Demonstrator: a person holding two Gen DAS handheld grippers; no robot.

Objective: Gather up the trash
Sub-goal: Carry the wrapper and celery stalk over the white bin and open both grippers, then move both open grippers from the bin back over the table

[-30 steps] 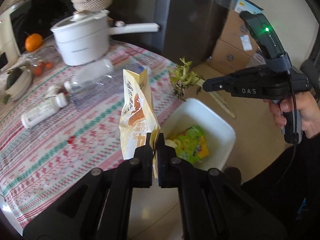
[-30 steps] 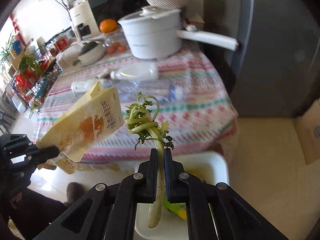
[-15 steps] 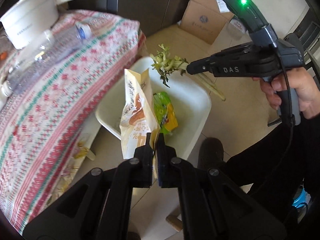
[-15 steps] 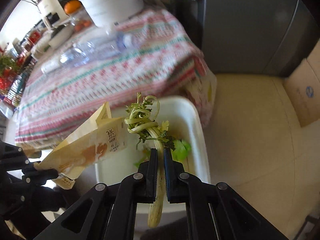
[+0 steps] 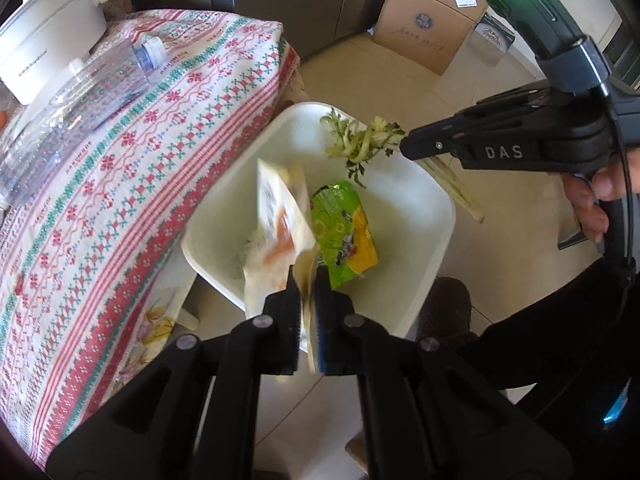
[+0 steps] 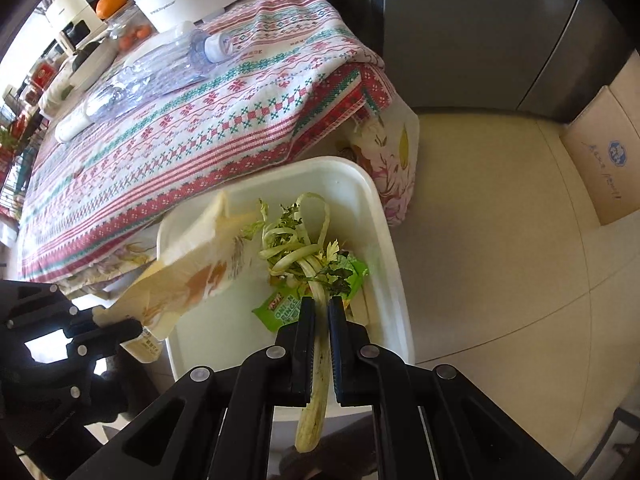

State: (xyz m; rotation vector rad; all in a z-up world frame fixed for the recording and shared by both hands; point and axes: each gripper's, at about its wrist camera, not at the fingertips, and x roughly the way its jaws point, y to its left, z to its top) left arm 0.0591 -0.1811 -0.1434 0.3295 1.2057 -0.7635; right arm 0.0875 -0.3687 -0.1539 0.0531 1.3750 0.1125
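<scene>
Right wrist only: orange [image 6: 112,2], perhaps.

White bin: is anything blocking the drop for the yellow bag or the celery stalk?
Nothing visible blocks either. The yellow bag in the left gripper and the celery stalk in the right gripper both hang over the open white bin, which holds only a green wrapper.
</scene>
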